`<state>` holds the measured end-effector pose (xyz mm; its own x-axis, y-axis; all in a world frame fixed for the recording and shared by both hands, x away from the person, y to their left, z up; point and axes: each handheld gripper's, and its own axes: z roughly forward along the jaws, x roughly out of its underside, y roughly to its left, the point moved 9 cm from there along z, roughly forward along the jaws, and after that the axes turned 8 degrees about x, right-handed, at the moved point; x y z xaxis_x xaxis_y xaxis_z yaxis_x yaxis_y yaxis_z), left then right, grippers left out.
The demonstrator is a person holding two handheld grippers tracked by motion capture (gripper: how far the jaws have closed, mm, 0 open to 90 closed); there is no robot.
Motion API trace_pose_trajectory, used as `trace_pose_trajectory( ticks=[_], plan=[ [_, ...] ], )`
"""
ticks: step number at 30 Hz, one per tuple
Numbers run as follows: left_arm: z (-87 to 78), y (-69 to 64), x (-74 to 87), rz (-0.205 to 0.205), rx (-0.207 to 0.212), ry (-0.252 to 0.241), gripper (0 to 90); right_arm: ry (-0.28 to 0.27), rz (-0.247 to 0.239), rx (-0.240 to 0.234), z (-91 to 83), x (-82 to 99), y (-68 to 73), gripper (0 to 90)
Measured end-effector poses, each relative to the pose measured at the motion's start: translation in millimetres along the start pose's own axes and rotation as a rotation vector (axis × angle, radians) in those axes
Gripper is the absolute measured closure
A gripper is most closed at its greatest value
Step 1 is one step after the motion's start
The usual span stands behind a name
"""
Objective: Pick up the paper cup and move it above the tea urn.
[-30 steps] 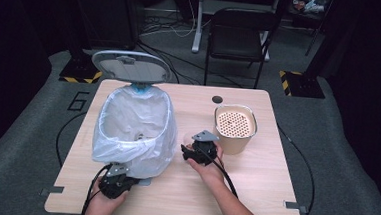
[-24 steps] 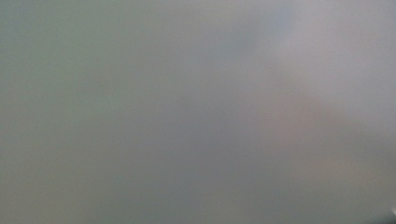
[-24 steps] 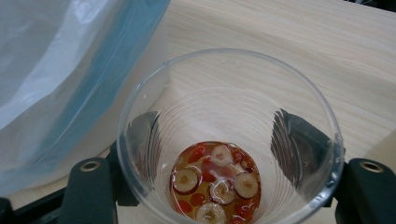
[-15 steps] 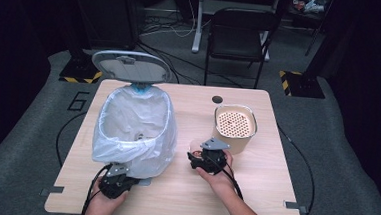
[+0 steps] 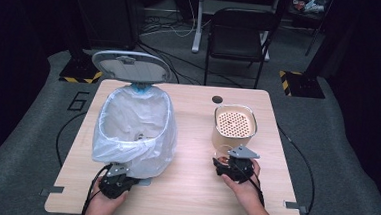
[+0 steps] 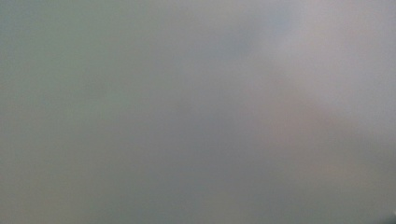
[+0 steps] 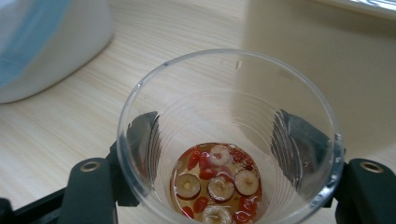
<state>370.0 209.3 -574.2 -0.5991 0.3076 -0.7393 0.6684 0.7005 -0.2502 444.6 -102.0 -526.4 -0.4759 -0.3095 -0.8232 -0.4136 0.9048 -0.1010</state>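
Clear cup (image 7: 229,140) with red berries and sliced rounds in its bottom sits clamped between the right tongs (image 5: 223,165), just in front of the beige strainer pot (image 5: 234,126). Left tongs (image 5: 115,179), shut, press against the bag-lined bin (image 5: 135,129) on the tabletop (image 5: 188,187).

Left gripper (image 5: 115,182) low at near edge, jaws closed. Right gripper (image 7: 224,154) held upright, jaws clamped on clear cup (image 7: 229,135).
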Motion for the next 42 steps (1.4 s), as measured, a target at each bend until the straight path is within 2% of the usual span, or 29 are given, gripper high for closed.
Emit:
trace_pose_trajectory(
  ticks=[6,10,19,23,27,31,34,42],
  plan=[
    [0.0,0.0,0.0,-0.001,0.002,-0.001,90.0,0.012,0.044,0.071,-2.4,9.6,-31.2,31.9],
    [0.0,0.1,0.0,0.000,0.002,-0.001,90.0,0.020,0.077,0.101,-3.4,13.6,-47.2,31.8],
    [0.0,0.0,0.0,0.000,0.003,-0.001,90.0,0.021,0.132,0.149,-6.9,21.2,-70.5,31.2],
    [0.0,0.0,0.0,0.000,0.003,0.000,90.0,0.039,0.118,0.153,-3.2,26.9,-72.1,29.2],
    [0.0,0.0,0.0,0.000,0.003,-0.001,90.0,0.039,0.124,0.131,-1.8,28.1,-67.9,19.9],
    [0.0,0.0,0.0,0.000,0.004,-0.001,90.0,0.031,0.098,0.141,-4.5,25.6,-65.5,14.4],
    [0.1,0.0,0.0,-0.001,0.004,-0.002,90.0,0.022,0.110,0.139,-7.2,23.0,-65.4,14.2],
    [0.1,0.0,-0.1,-0.001,0.004,-0.002,90.0,0.005,0.094,0.147,-15.0,16.7,-66.5,14.1]
  ],
)
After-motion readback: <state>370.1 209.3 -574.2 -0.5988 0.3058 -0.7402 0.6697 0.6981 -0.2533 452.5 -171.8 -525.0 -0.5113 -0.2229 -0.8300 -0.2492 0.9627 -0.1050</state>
